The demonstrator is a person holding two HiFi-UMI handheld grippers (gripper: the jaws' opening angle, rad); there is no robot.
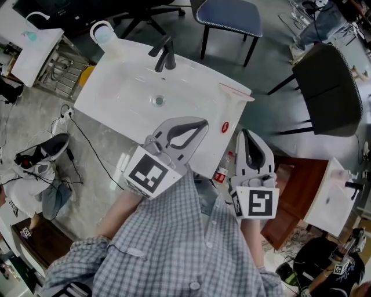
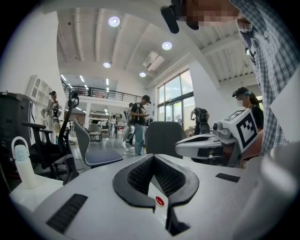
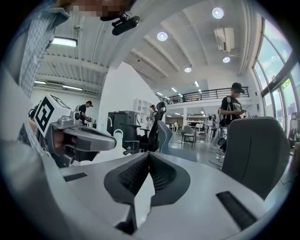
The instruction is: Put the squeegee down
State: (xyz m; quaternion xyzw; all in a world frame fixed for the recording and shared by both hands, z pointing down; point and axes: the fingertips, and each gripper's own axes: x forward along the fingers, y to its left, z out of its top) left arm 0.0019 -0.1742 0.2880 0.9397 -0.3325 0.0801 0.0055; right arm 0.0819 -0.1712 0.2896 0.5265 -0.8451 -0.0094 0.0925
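1. Squeegee [image 1: 235, 91] is in neither gripper. It lies on the right rim of the white washbasin [image 1: 116, 87], pink blade at the far end, just beyond the right gripper [image 1: 246, 134] and clear of it.
2. In its own view the left gripper [image 2: 153, 157] has its black pads [image 2: 136, 176] clenched tip to tip with nothing caught between them. Through the small opening behind the tips shows a bit of white basin with a red sticker [image 2: 160, 201].
3. The right gripper [image 3: 149, 154] is likewise pressed closed and empty in its own view.
4. Each gripper view also catches the other gripper alongside. The right one [image 2: 180, 149] sits at the right of the left view, and the left one [image 3: 114, 143] at the left of the right view.
5. Only the head view shows both grippers from above. The left gripper [image 1: 200, 123] hangs over the basin's near edge, with the right one beside it past the near right corner. Both are held out from checked sleeves [image 1: 174, 243].
6. Only the head view shows the squeegee, the drain [image 1: 158, 100], the black faucet [image 1: 164, 55] at the far rim and the sticker [image 1: 225, 127] on the near right rim.
7. A white bottle [image 1: 104, 35] stands at the basin's far left corner, and the left gripper view sees it too [image 2: 21, 161].
8. Farther out, a blue chair [image 1: 229, 17] stands beyond the basin and a dark chair [image 1: 327, 87] stands to its right.
9. Only the gripper views show the hall, with people [image 2: 139, 124] standing, tall windows [image 2: 176, 96] and ceiling lights [image 2: 114, 21].
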